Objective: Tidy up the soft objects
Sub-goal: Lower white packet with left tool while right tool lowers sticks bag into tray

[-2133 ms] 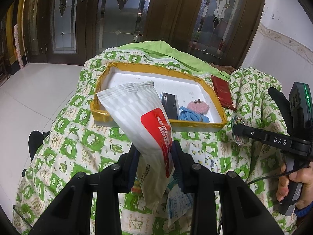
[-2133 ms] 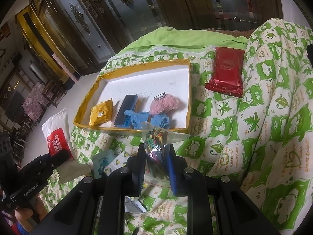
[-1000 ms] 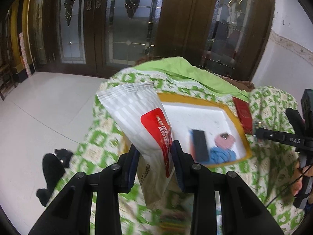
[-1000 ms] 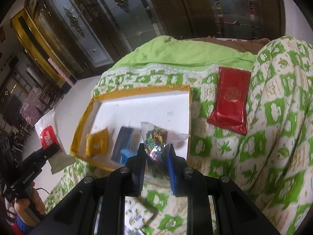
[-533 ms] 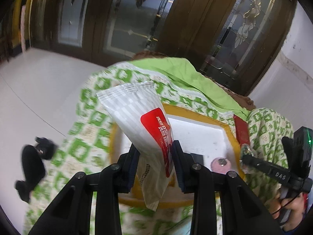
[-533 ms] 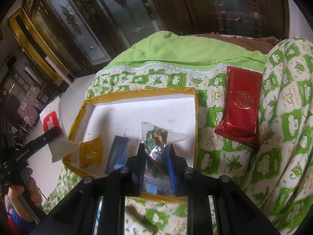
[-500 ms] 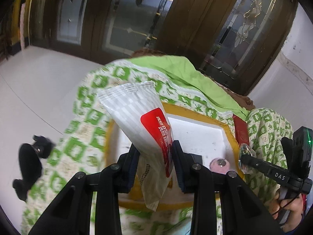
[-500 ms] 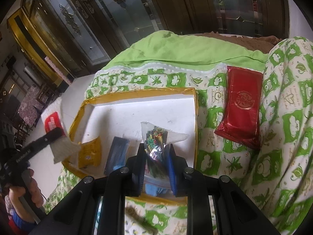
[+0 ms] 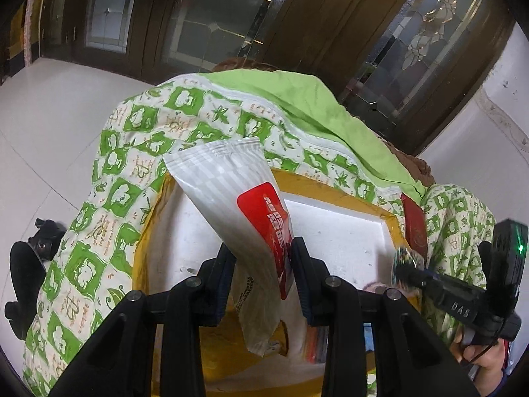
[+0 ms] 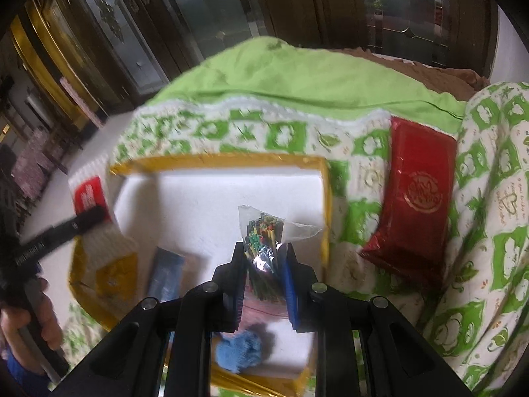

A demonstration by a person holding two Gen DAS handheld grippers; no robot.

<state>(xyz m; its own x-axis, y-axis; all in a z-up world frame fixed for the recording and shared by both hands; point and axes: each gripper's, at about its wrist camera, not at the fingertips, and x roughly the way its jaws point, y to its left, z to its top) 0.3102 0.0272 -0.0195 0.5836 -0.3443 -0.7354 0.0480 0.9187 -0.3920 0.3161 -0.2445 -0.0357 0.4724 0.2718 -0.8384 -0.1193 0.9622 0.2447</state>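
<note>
Your left gripper [image 9: 261, 258] has its fingers pinching a white snack packet with a red label [image 9: 244, 205]. The packet stands up and leans to the left from the fingers, its sealed top edge over the far-left corner of the yellow-rimmed tray [image 9: 347, 195], while its lower end hangs below the fingers over the tray's white floor.

Your right gripper [image 10: 264, 261] has its fingers pressed on a small clear bag of colourful bits [image 10: 264, 231], and the bag's open top flares out above the fingertips, over the white inside of the tray [image 10: 325, 198] near its right wall.

Inside the tray, in the right wrist view, you can see a yellow packet [image 10: 115, 274] at the left, a dark blue packet [image 10: 165, 274] just beside it, and a blue fluffy piece [image 10: 241, 350] at the near edge, partly behind the gripper.

The tray sits on a green-and-white patterned quilt [image 10: 489, 198] on a bed. A red packet [image 10: 416, 201] lies on the quilt just beside the tray's right wall, outside it.

Your left hand [image 10: 29, 324] shows at the left edge of the right wrist view, and your right hand [image 9: 479, 357] at the lower right of the left wrist view.
</note>
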